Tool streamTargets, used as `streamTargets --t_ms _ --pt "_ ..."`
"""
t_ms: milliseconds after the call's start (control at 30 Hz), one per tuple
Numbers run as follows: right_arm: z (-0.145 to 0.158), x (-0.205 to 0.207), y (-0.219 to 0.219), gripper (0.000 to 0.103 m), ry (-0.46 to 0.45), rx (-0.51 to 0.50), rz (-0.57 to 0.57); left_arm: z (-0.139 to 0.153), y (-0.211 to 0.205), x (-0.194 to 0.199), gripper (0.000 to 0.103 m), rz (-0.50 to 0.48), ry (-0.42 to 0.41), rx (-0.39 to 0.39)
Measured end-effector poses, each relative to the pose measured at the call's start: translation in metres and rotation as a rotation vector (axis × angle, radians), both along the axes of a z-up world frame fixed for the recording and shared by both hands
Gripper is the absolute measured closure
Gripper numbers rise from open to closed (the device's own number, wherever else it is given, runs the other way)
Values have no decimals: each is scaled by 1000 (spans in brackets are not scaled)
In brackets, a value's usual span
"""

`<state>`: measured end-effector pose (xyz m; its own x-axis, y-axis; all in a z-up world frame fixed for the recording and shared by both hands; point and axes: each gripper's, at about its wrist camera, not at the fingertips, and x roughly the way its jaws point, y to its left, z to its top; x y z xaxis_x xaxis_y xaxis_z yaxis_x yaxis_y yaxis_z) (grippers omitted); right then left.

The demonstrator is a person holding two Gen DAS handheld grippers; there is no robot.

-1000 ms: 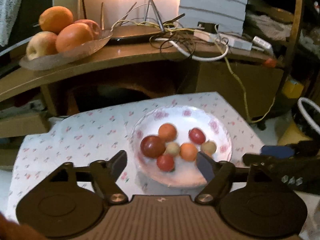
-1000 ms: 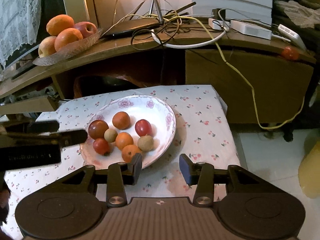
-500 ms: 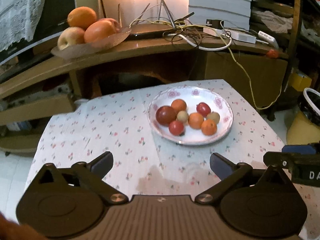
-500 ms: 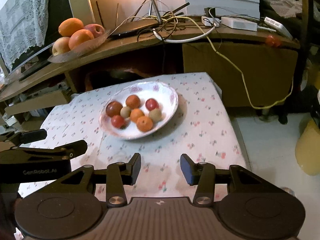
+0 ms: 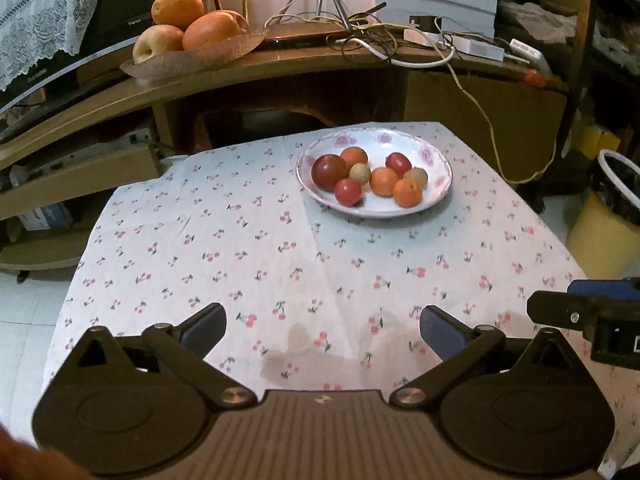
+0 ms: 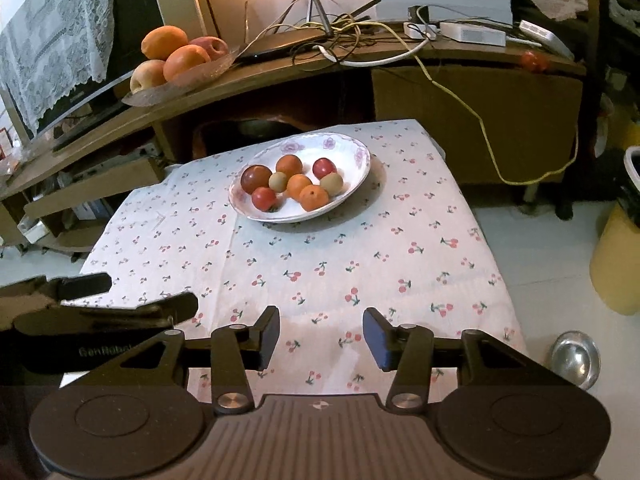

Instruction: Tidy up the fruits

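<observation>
A white floral plate [image 5: 436,186] [image 6: 352,178] holds several small red, orange and tan fruits [image 5: 384,181] [image 6: 298,186] at the far side of a table with a cherry-print cloth [image 5: 280,248] [image 6: 320,264]. My left gripper [image 5: 322,326] is open and empty above the near edge of the cloth, well back from the plate. My right gripper [image 6: 320,336] is open and empty, also near the front edge. Each gripper shows at the side of the other's view.
A wooden desk behind the table carries a glass dish of large oranges and apples [image 5: 188,36] [image 6: 176,60], a router and tangled cables [image 5: 360,36]. A yellow bin [image 5: 608,220] stands on the floor at right. A metal bowl [image 6: 576,360] lies on the floor.
Both grippers have pulled back from the plate toward the near edge of the table. The left jaws have opened wider. The fruits have not moved.
</observation>
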<state>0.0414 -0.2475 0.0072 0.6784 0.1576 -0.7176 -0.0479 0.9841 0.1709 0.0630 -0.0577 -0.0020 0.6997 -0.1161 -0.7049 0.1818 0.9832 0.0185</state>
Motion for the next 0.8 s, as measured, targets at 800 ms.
streamTargets --t_ms 800 --pt "-4 -34 20 54 12 -14 15 11 2 -43 0 1 -59 42"
